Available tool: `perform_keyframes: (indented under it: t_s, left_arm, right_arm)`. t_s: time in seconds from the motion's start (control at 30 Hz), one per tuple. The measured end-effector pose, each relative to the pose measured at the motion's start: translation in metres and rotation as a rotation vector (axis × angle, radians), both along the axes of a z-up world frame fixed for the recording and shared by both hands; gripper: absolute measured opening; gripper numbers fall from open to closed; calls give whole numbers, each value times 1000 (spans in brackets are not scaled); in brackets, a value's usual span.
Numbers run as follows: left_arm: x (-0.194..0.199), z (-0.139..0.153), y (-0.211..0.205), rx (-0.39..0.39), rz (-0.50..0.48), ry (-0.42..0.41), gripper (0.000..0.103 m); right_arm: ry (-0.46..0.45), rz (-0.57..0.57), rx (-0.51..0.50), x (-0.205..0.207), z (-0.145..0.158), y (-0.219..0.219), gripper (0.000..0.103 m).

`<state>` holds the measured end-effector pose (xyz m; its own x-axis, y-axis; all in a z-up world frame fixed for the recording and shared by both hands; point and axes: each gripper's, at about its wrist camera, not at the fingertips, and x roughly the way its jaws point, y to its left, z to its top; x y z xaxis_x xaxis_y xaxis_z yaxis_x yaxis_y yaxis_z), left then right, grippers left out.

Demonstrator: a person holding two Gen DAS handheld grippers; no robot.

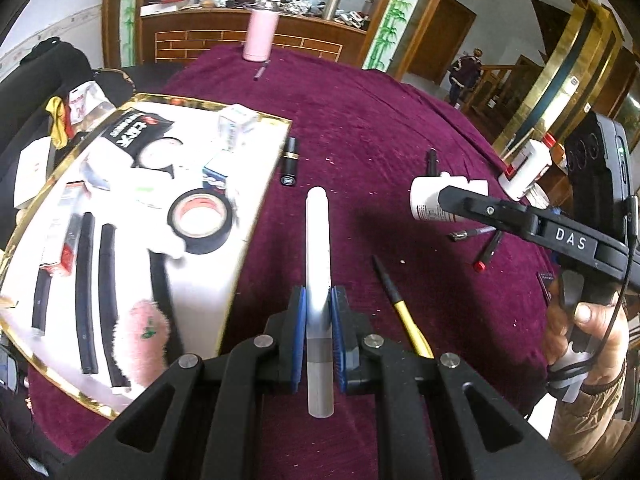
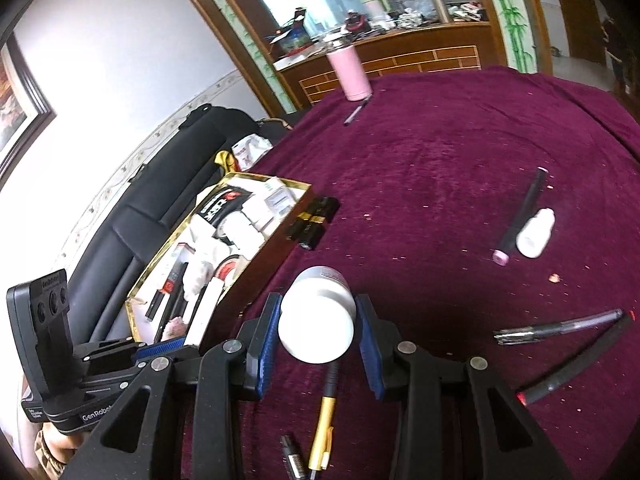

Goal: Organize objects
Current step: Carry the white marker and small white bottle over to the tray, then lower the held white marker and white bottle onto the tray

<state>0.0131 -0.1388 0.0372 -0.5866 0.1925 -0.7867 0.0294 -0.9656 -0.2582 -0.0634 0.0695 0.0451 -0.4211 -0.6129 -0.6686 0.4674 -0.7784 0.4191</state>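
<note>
My left gripper [image 1: 319, 296] is shut on a long white marker [image 1: 318, 232], which points away over the maroon tablecloth [image 1: 380, 120]. A gold-rimmed white tray [image 1: 180, 100] lies to its left, holding a black tape roll [image 1: 200, 220], black tubes and small boxes. In the right wrist view, my right gripper [image 2: 318, 304] is shut on a round white bottle [image 2: 318, 320] raised above the cloth. The same bottle [image 1: 428, 200] shows in the left wrist view, at the tip of the right gripper [image 1: 444, 200]. The left gripper [image 2: 160, 350] appears low at the left, beside the tray [image 2: 268, 179].
A black lipstick [image 1: 289, 160] lies just right of the tray. Nearby is a yellow-and-black pen [image 1: 400, 304]. Loose pens [image 2: 560, 326], a small white bottle [image 2: 536, 232] and a black tube [image 2: 524, 208] lie on the right. A pink flask [image 1: 260, 36] stands at the far edge.
</note>
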Motion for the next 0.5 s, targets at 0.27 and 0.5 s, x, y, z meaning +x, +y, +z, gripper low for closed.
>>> perform_keyframes:
  t_s: [0.27, 0.5]
  left_arm:
    - [9, 2, -21, -9, 53, 0, 12]
    - [14, 5, -40, -26, 94, 2, 12]
  right_arm:
    - [10, 78, 14, 6, 3, -36, 40]
    - [16, 139, 22, 10, 5, -63, 40]
